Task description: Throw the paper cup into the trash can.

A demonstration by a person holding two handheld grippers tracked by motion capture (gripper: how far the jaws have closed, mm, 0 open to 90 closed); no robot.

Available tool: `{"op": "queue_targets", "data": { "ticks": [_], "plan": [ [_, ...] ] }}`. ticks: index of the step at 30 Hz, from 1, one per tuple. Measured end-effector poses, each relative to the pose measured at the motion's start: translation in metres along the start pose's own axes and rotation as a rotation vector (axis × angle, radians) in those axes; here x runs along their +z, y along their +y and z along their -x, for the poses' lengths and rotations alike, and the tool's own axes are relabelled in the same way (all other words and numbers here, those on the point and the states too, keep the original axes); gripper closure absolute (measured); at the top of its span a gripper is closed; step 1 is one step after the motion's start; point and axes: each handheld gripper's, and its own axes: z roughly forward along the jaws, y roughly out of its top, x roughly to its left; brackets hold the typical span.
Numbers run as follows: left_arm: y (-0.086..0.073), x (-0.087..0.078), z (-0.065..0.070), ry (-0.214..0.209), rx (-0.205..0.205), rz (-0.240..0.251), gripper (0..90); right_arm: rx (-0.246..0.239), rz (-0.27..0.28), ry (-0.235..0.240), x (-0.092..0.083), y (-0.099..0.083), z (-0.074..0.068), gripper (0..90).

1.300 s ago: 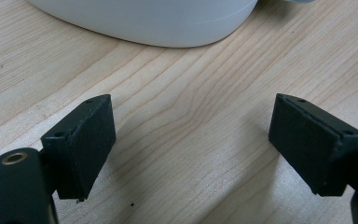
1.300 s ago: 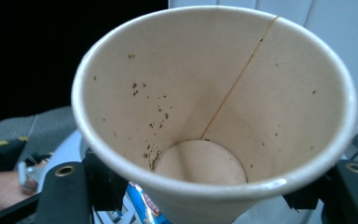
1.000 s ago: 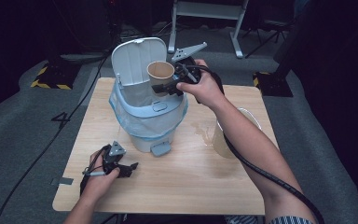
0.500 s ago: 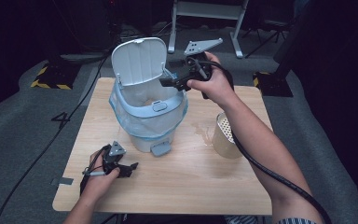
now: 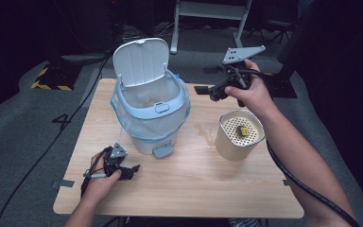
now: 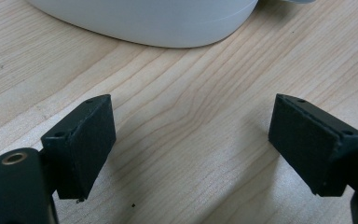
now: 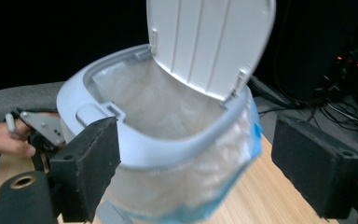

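A white and pale-blue pedal bin [image 5: 149,118] with a plastic liner stands on the wooden table [image 5: 194,189], its lid [image 5: 141,61] raised. My right gripper [image 5: 202,90] hangs in the air to the right of the bin's rim and points at it. Its jaws have just been opening and now stand open with nothing between them. The right gripper view looks past the gripper [image 7: 196,158] at the bin [image 7: 144,140] and lid [image 7: 209,42]. My left gripper [image 5: 131,169] rests open on the table in front of the bin, its jaws empty over bare wood [image 6: 191,149].
A cream cylindrical container [image 5: 238,139] with a perforated top and a small yellow piece on it stands right of the bin, under my right forearm. A wet patch [image 5: 203,130] lies between the two. Each gripper trails a cable off the table.
A second ago the right gripper held a brown paper cup over the bin. The cup has left its jaws, and the gripper has drawn back to the right. The left gripper stayed put.
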Motion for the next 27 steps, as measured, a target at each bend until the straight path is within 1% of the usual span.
{"op": "queue_targets", "data": {
  "ticks": [1,2,3,5,8,10,11,12,13,14,15,17,19,20,21,22,23,26,27],
  "plan": [
    [0.0,0.0,0.0,0.0,0.0,0.0,15.1,0.0,-0.001,-0.01,-0.005,-0.002,0.0,15.5],
    [0.0,0.0,0.0,-0.001,0.0,-0.002,15.1,0.007,-0.011,-0.025,-0.014,-0.007,0.0,15.6],
    [0.0,0.0,0.0,0.0,0.0,0.0,15.1,0.007,-0.011,-0.025,-0.014,-0.007,0.0,15.6],
    [0.0,0.0,0.0,0.0,-0.001,0.0,15.1,0.003,-0.03,-0.048,-0.022,-0.013,-0.001,15.7],
    [0.0,0.0,0.0,0.002,-0.001,0.0,15.1,0.009,-0.047,-0.05,-0.033,-0.022,-0.002,15.9],
    [0.0,0.0,0.0,0.001,-0.002,0.0,15.1,0.01,-0.055,-0.06,-0.041,-0.028,-0.003,15.9],
    [0.0,0.0,0.0,0.001,-0.002,0.0,15.1,0.012,-0.058,-0.068,-0.049,-0.034,-0.003,15.9],
    [0.0,0.0,0.0,0.001,-0.003,0.0,15.1,0.012,-0.058,-0.068,-0.049,-0.034,-0.003,15.9],
    [0.0,0.0,0.0,0.001,-0.003,0.001,15.1,0.023,-0.054,-0.072,-0.058,-0.041,-0.004,15.9],
    [0.0,0.0,0.0,0.002,-0.003,0.0,15.1,0.023,-0.054,-0.072,-0.058,-0.041,-0.004,15.9],
    [0.0,0.0,0.0,0.001,-0.002,-0.002,15.1,0.022,-0.055,-0.077,-0.062,-0.044,-0.004,16.0],
    [0.0,0.0,0.0,0.002,-0.001,-0.002,15.1,0.011,-0.075,-0.1,-0.071,-0.05,-0.006,16.0],
    [0.0,0.0,0.0,0.002,-0.002,0.0,15.1,0.005,-0.096,-0.109,-0.081,-0.057,-0.006,16.2],
    [0.0,0.0,0.0,0.002,-0.002,0.0,14.9,0.01,-0.099,-0.111,-0.086,-0.061,-0.006,16.3],
    [0.0,0.0,0.0,0.003,-0.001,0.001,14.9,0.028,-0.099,-0.116,-0.095,-0.069,-0.006,16.3],
    [0.0,0.0,0.0,0.003,-0.002,0.0,14.9,0.035,-0.1,-0.117,-0.1,-0.072,-0.006,16.3],
    [0.0,0.0,0.0,0.003,-0.001,0.001,14.9,0.035,-0.1,-0.117,-0.1,-0.072,-0.006,16.3],
    [0.0,0.0,0.0,0.003,-0.001,0.0,14.9,0.053,-0.093,-0.127,-0.112,-0.084,-0.006,16.3],
    [0.0,0.0,0.0,0.002,-0.001,-0.002,14.9,0.068,-0.094,-0.133,-0.118,-0.092,-0.008,16.2]
  ]
}}
